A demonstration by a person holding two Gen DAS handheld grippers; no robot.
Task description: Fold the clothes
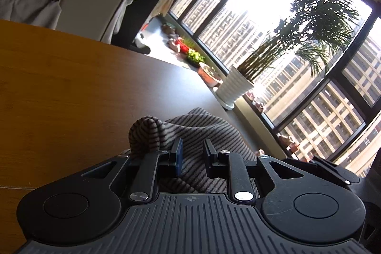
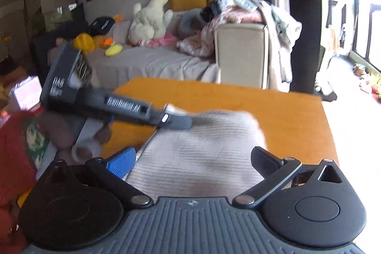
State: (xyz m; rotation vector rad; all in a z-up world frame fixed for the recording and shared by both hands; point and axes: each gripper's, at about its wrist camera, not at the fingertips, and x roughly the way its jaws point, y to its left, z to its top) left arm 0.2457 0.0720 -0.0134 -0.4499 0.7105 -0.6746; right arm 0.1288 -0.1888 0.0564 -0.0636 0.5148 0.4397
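A grey striped garment [image 2: 202,149] lies folded on the orange wooden table [image 2: 285,111]. In the left wrist view the garment [image 1: 197,132] bunches up under and ahead of my left gripper [image 1: 193,154], whose jaws stand slightly apart over the cloth, holding nothing. My right gripper [image 2: 194,158] is wide open just above the near edge of the garment. The left gripper also shows in the right wrist view [image 2: 177,122], its tip resting on the garment's far left corner.
A sofa [image 2: 240,51] piled with clothes and plush toys stands behind the table. The table's right edge [image 1: 190,77] faces a large window with a potted palm [image 1: 238,87]. The person's red sleeve [image 2: 14,158] is at the left.
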